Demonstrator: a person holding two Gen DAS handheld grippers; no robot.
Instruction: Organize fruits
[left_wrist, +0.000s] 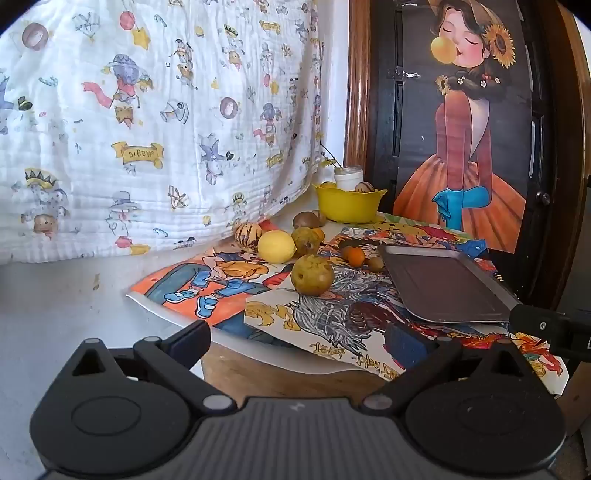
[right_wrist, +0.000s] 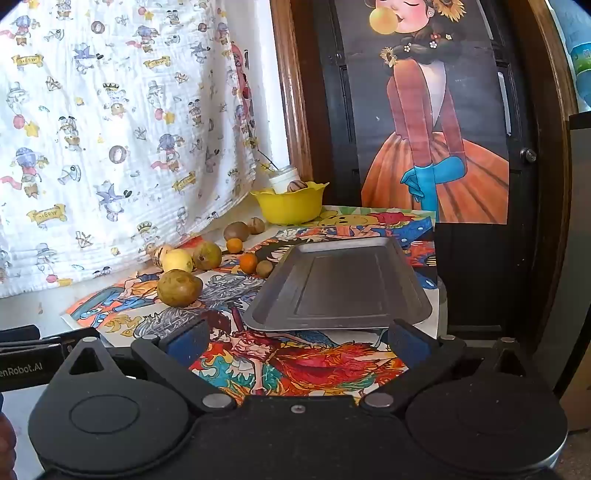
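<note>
Left wrist view: left tongs (left_wrist: 297, 341) spread wide, nothing between them. Ahead and to their right, a flat rectangular metal tray (left_wrist: 443, 286) with a raised rim, bare. Farther ahead, a yellow plastic bowl (left_wrist: 347, 205) with a wavy rim holding a striped round fruit (left_wrist: 364, 187). Loose fruits (left_wrist: 312, 275) lie on glossy cartoon posters (left_wrist: 221, 280) covering the surface, between tongs and bowl. Right tongs (right_wrist: 295, 341) also released, tray just ahead.
</note>
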